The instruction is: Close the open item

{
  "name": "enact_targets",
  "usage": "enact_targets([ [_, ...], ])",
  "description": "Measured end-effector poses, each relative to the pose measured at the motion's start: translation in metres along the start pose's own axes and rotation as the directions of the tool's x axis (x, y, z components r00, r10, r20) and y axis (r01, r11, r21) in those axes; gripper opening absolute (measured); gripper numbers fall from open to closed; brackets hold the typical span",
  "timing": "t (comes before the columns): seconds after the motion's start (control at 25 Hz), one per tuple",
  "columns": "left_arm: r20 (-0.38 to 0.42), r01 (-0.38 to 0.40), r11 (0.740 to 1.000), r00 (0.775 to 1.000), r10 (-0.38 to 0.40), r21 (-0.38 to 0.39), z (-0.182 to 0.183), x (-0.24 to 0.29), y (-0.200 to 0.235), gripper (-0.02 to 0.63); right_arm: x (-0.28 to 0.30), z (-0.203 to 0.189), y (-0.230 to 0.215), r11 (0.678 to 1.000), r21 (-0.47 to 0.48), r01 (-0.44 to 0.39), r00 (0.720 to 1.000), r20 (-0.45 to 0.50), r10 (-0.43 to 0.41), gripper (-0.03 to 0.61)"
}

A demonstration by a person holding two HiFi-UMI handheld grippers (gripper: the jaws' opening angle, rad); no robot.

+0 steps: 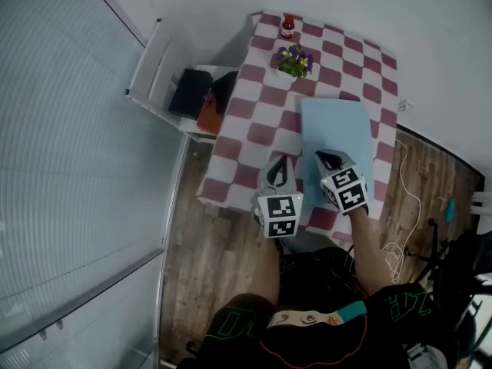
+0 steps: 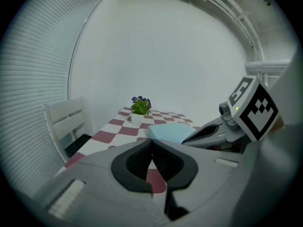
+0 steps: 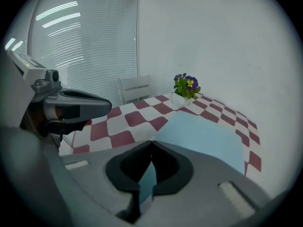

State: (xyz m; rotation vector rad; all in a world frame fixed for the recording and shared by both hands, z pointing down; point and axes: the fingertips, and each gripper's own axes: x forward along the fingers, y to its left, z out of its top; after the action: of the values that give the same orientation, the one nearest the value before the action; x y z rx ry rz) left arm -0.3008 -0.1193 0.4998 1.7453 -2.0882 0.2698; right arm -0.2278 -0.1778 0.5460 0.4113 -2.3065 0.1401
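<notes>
Blue item (image 1: 338, 125) flat, perhaps already closed; near edge behind right claw (image 1: 329, 160).

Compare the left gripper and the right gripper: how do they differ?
The left gripper hangs over the checked tablecloth, the right gripper over the light blue flat item. The left gripper is nearer the white chair than the right gripper. Both have jaws together, holding nothing.

Grey left gripper (image 1: 281, 162) and right gripper (image 1: 328, 157), black fingers (image 2: 134, 163), 2 black-and-white marker cubes (image 1: 278, 214); black green-lined clothes (image 1: 309, 281).
</notes>
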Motion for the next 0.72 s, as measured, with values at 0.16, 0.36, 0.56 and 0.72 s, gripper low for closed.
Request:
enact_targets([
  [0.16,-0.033,0.014,1.000,0.999,-0.014,-0.002,-0.005,0.025,0.006,0.008,0.022,0.003,-0.009,1.000,0.011,-0.005,0.999,-0.042,0.005,0.003],
  [0.36,-0.068,0.005,1.000,0.998,-0.006,-0.014,-0.011,0.050,0.021,0.008,0.040,-0.005,-0.008,0.992,-0.120,-0.039,0.990,-0.140,0.022,0.003],
  [0.56,-0.093,0.034,0.999,0.995,-0.034,-0.004,-0.003,0.069,0.027,0.008,0.042,-0.006,-0.004,0.967,-0.161,-0.198,0.949,-0.280,0.147,0.005],
  [0.72,-0.109,0.084,0.996,0.991,-0.080,0.036,0.005,0.084,0.021,0.008,0.039,-0.007,-0.003,0.951,-0.155,-0.268,0.927,-0.310,0.210,0.005],
])
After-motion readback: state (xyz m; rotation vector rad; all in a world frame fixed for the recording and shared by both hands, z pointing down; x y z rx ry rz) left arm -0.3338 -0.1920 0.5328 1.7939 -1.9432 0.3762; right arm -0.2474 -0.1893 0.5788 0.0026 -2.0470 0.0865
